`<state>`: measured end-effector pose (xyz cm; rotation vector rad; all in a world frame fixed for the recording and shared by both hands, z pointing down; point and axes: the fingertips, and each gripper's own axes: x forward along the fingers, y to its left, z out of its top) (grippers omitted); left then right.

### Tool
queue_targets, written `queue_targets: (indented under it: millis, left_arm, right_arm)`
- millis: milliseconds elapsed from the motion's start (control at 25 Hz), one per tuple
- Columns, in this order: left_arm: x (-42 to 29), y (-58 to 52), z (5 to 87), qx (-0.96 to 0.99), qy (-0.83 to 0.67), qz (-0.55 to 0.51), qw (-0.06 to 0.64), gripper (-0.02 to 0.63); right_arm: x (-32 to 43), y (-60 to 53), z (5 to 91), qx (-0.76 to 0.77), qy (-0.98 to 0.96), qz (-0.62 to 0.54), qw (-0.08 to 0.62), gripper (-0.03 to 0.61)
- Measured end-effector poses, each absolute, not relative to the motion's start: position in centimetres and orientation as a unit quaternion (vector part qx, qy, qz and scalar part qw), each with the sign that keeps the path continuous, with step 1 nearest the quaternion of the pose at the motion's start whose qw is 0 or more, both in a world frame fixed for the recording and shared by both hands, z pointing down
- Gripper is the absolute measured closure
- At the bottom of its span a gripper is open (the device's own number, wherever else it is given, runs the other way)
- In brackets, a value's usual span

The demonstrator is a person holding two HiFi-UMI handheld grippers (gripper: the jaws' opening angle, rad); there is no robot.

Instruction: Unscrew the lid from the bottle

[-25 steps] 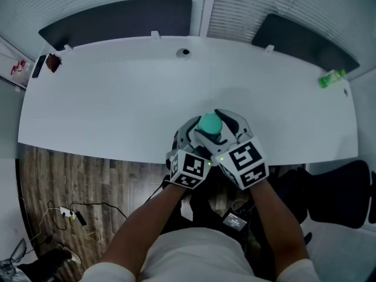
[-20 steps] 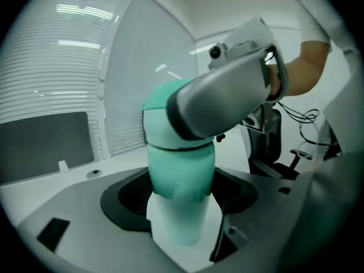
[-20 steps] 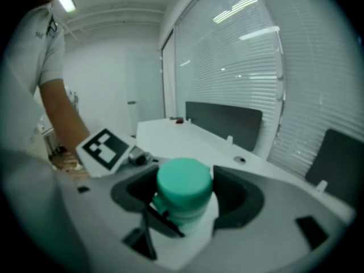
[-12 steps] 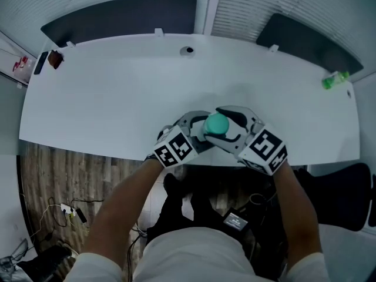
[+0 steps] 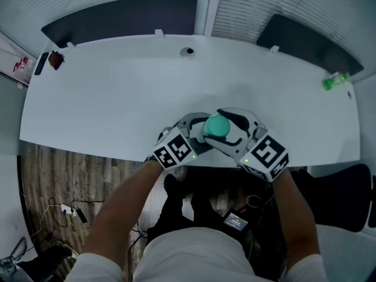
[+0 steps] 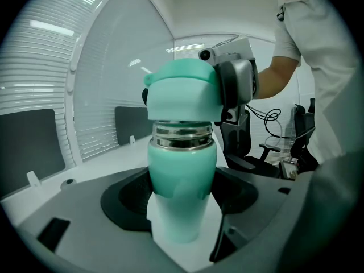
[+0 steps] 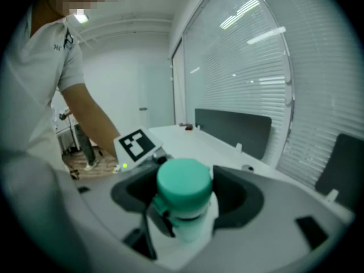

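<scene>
**Teal bottle clamped at both ends, lid on**

Teal bottle is upright over the near edge of the white table, right in front of the person. Its base is hidden by the gripper body, so I can't tell whether it rests on the tabletop or is held just above it.

- Teal lid sits on top of the bottle. A steel band shows between lid and body.
- Left gripper: jaws part-open, closed onto the bottle's body below the steel band, dark pads against both sides.
- Right gripper: comes in from the opposite side, jaws part-open and closed round the lid.
- From the head view, the two marker cubes flank the bottle, left cube low-left and right cube low-right, with the forearms running back to the person.

Farther out:
- green object at the far right edge of the table, well apart from the bottle
- small dark items at the far left corner
- round hole near the far edge
- wood floor with cables below the table's left side
</scene>
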<state>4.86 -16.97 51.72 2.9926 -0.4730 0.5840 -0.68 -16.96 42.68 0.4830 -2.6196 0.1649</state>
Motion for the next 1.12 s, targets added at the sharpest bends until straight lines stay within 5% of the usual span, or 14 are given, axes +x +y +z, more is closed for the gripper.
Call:
queue_targets:
  millis: [1120]
  left_arm:
    - [2.7, -16.3, 49.3, 0.962, -0.218, 0.158, 0.045, 0.285]
  right_arm:
    - [1.3, -17.8, 41.2, 0.261, -0.943, 0.103, 0.179, 0.270]
